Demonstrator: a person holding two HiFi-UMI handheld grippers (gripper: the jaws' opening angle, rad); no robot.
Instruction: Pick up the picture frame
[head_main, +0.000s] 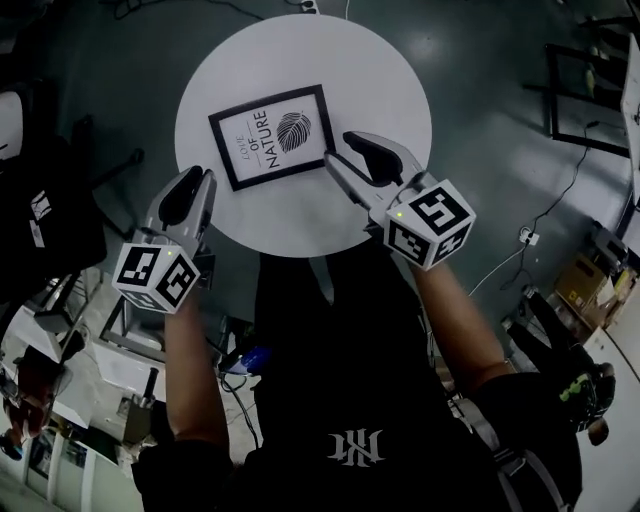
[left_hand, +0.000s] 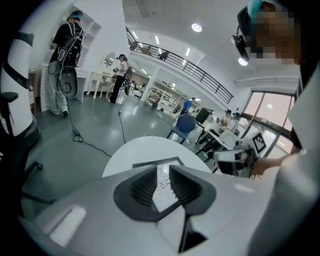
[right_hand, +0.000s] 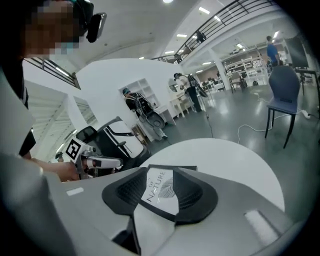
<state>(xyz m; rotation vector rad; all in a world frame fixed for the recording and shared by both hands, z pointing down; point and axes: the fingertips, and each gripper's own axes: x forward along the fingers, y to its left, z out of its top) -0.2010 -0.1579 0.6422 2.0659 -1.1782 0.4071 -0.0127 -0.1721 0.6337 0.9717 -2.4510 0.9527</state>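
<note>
The picture frame (head_main: 272, 135), black-edged with a white print of a leaf and the words LOVE OF NATURE, lies flat on the round white table (head_main: 390, 80). My left gripper (head_main: 200, 177) is open at the table's near left edge, short of the frame's lower left corner. My right gripper (head_main: 345, 150) is open wide beside the frame's lower right corner. In the left gripper view the frame (left_hand: 162, 182) shows through the gap of the left gripper (left_hand: 161, 169). In the right gripper view the frame (right_hand: 162, 187) shows between the jaws of the right gripper (right_hand: 162, 170). Nothing is held.
Grey floor surrounds the table, with cables (head_main: 560, 200) at the right. A blue chair (left_hand: 186, 125) stands beyond the table's far side. A cardboard box (head_main: 580, 285) and clutter sit at the right, a low cart with papers (head_main: 120, 350) at the left. People stand far off.
</note>
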